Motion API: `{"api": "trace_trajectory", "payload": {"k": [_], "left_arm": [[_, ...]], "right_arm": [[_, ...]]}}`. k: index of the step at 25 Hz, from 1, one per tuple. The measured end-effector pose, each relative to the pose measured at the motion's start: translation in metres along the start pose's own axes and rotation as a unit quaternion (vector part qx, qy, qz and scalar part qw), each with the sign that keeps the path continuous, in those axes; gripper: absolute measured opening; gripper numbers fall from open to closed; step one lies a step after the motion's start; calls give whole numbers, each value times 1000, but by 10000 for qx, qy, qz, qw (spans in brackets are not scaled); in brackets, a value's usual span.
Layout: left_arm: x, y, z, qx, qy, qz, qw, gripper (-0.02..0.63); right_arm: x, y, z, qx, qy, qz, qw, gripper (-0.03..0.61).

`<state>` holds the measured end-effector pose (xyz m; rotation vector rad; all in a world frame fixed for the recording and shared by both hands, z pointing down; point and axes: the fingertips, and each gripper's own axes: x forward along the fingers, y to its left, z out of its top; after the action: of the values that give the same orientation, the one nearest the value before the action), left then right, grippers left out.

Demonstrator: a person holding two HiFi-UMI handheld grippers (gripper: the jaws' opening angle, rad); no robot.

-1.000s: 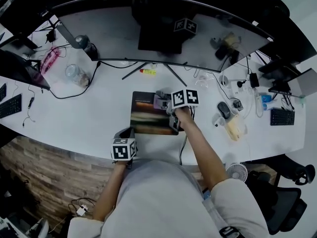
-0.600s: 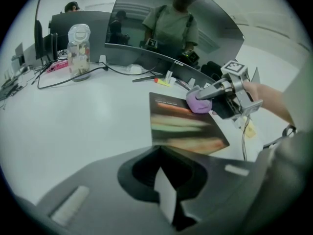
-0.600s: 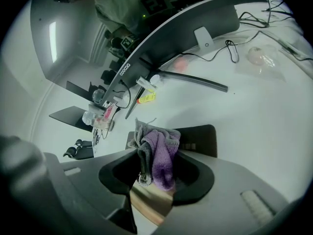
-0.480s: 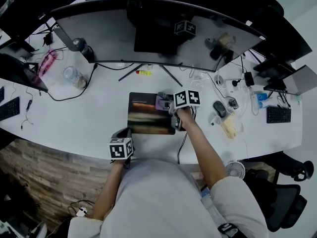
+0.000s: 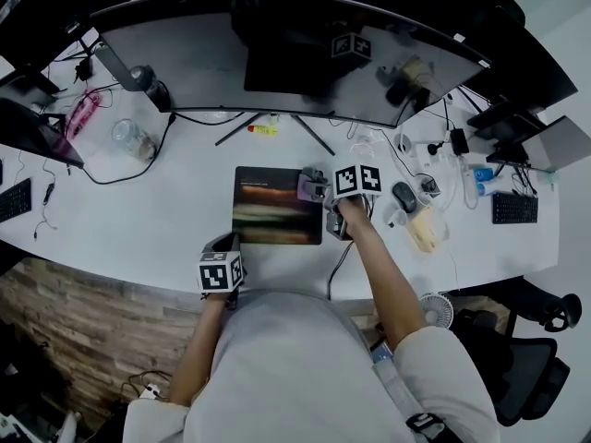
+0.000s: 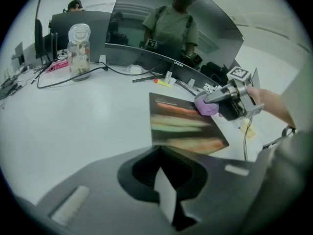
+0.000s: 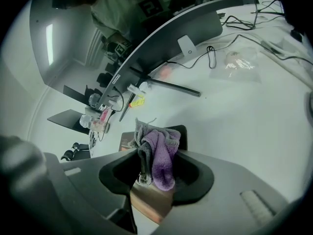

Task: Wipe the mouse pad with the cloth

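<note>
A dark mouse pad [image 5: 272,209] with blurry colour bands lies on the white desk in front of the person. My right gripper [image 5: 320,192] is shut on a bunched purple and grey cloth [image 5: 309,187] at the pad's far right edge. The right gripper view has the cloth [image 7: 159,153] hanging between the jaws over the pad [image 7: 146,204]. My left gripper [image 5: 228,245] stays low at the desk's near edge, just left of the pad's near corner, holding nothing, and its jaws look shut. The left gripper view shows the pad [image 6: 183,126], the cloth [image 6: 206,105] and the right gripper [image 6: 234,99] beyond my left gripper [image 6: 166,197].
A wide curved monitor [image 5: 277,53] on splayed legs stands behind the pad. A mouse [image 5: 404,197] and a yellowish item [image 5: 425,231] lie to the right, among cables. A glass jar [image 5: 129,138] sits far left. A cable [image 5: 337,258] runs off the near edge.
My right gripper has slid the cloth rightward across the pad, from near its middle to its right edge. The left gripper has kept its place by the desk edge.
</note>
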<state>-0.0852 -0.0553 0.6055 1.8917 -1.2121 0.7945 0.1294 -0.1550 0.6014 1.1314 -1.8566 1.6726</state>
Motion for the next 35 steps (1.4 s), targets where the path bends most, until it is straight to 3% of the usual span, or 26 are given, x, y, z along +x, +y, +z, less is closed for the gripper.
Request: {"api": "trace_trajectory", "payload": {"k": [23,29,35], "left_arm": [[-1,0,0,-43,-3,-74,10000,0],[-2,0,-1,-51,-32,-69,10000,0],[-1,2,0,-57,-66,-79,9999,0]], "right_arm": [[-35,-35,-5,152,-108,-288,9994,183],[-48,-42,-26,488,-274,-127,9984,181],[-46,-21,-35,623,-418,234,9969,181]]}}
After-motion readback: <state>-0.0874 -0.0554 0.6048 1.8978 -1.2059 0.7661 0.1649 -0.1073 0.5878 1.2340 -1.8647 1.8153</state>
